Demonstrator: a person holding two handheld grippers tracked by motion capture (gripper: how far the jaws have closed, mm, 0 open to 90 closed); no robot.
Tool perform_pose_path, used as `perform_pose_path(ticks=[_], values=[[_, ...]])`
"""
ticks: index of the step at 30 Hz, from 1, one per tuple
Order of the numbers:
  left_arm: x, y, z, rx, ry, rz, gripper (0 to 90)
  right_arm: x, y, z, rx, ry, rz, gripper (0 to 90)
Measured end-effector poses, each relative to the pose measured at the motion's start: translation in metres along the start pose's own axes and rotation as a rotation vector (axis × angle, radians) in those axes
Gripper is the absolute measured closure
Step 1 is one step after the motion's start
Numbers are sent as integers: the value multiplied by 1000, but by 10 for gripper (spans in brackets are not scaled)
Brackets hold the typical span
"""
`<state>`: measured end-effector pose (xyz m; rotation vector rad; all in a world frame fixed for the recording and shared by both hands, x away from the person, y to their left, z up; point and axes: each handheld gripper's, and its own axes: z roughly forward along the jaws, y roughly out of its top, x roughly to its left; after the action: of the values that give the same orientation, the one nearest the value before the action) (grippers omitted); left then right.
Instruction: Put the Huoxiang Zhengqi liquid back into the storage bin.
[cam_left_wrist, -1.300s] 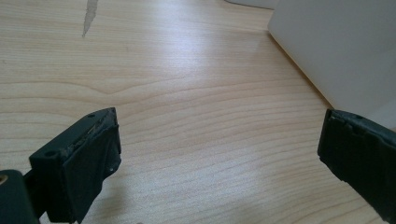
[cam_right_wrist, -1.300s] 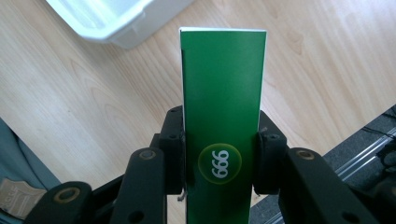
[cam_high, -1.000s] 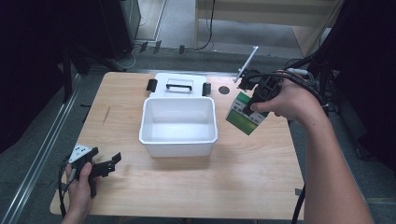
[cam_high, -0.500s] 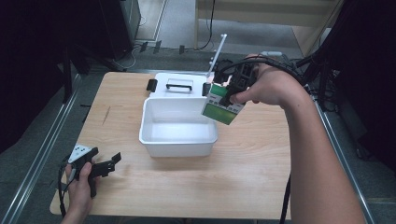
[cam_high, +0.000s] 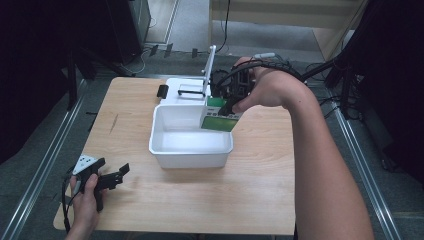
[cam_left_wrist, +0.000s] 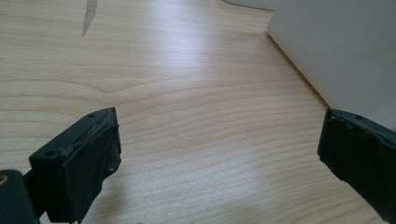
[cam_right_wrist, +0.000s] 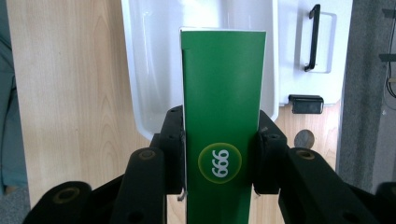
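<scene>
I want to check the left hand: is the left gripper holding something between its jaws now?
No. In the left gripper view the left gripper has its jaws wide apart, with bare wooden table between them.

The tub (cam_high: 190, 142) sits on the middle of the table (cam_high: 260, 190). Its lid (cam_high: 187, 90) lies flat on the table at 12 o'clock from it, touching its back edge. The box (cam_high: 220, 117) hangs over the tub's 2 o'clock corner, held by the right gripper (cam_high: 227, 102) above it. The left gripper (cam_high: 117, 175) rests on the table at 8 o'clock from the tub, well apart from it, near the table's front left corner.
</scene>
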<state>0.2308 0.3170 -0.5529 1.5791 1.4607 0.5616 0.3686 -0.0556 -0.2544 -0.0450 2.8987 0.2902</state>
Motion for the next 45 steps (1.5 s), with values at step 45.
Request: perform_pose_path(ticks=[45], values=[[1, 0, 0, -2, -7, -5, 3, -12, 3, 85, 59, 65, -28, 641]])
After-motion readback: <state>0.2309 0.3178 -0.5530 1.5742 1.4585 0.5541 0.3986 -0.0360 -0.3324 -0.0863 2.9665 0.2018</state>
